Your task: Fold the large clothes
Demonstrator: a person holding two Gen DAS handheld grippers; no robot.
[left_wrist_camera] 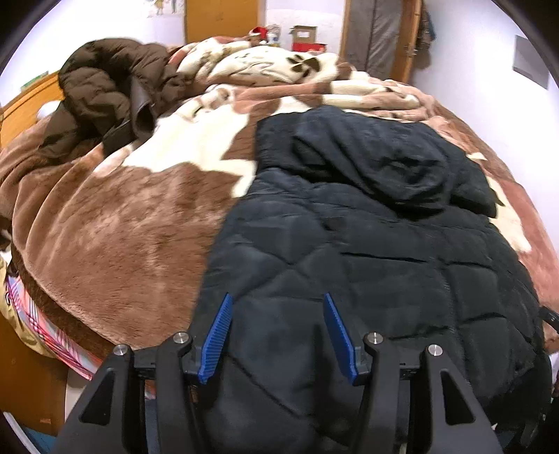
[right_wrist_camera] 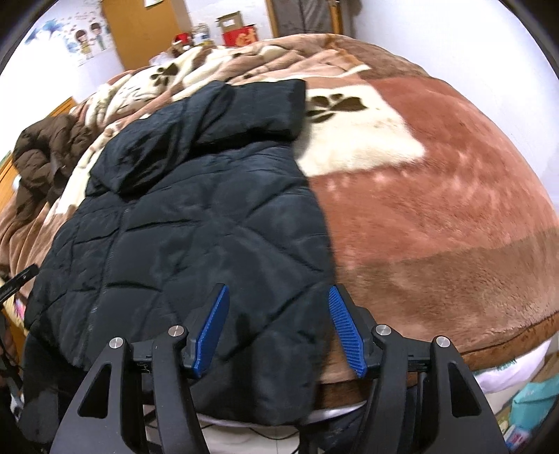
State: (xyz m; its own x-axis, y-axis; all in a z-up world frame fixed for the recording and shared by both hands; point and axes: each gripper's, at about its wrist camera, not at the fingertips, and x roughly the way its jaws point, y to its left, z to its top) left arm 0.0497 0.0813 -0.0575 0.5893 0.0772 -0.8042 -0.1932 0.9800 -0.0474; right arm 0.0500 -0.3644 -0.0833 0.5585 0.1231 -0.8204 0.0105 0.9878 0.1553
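Note:
A black quilted hooded jacket (left_wrist_camera: 367,244) lies spread on the bed, hood at the far end, hem hanging over the near edge; it also shows in the right wrist view (right_wrist_camera: 195,223). My left gripper (left_wrist_camera: 277,307) is open and empty, its blue pads (left_wrist_camera: 218,338) hovering over the jacket's lower left part. My right gripper (right_wrist_camera: 277,300) is open and empty over the jacket's lower right corner, its right pad (right_wrist_camera: 346,331) near the jacket's edge. A brown puffer coat (left_wrist_camera: 108,94) lies bunched at the bed's far left, also in the right wrist view (right_wrist_camera: 42,153).
The bed is covered by a plush brown and cream blanket (left_wrist_camera: 132,216) with paw prints (right_wrist_camera: 436,209). A wooden headboard (left_wrist_camera: 24,111) stands at the left. Boxes (left_wrist_camera: 305,36) and a wooden door (left_wrist_camera: 220,17) stand at the far wall. Bags (right_wrist_camera: 524,394) lie on the floor at the right.

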